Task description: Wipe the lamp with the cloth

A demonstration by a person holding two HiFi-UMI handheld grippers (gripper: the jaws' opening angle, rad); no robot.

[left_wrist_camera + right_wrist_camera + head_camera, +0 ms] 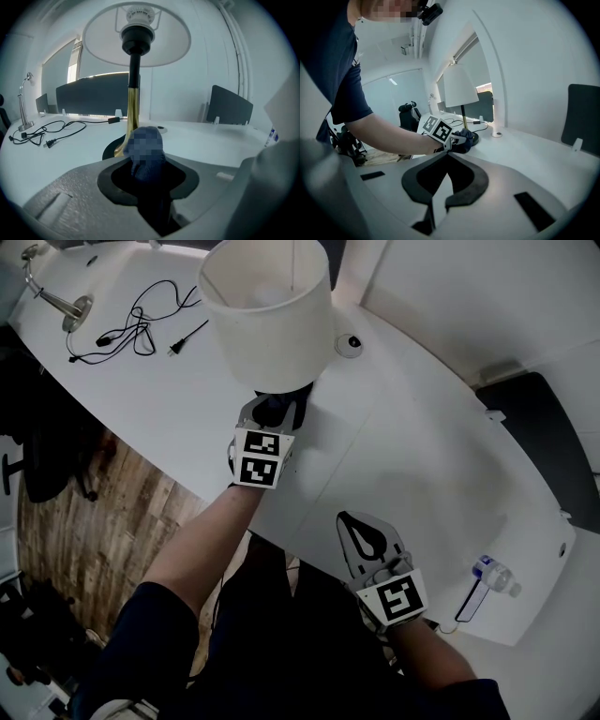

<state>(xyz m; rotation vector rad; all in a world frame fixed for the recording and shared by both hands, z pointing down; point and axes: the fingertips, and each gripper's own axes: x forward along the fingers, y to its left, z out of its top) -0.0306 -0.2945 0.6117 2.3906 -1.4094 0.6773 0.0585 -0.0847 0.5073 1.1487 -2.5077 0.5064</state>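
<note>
The left gripper (pixel 274 413) clamps the dark cloth (pixel 146 150) at the foot of the lamp (pixel 267 306), 12 o'clock in the head view. The right gripper (pixel 364 538), closed and empty, rests at 5 o'clock. The wipe probably goes best with light strokes up the brass stem (pixel 132 108), lest the lamp tip.

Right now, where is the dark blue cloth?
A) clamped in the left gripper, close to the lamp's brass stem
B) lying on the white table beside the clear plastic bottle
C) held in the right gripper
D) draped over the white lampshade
A: the dark blue cloth sits bunched between the jaws of the left gripper, just in front of the brass stem and low by the black base; the right gripper holds nothing.
</note>
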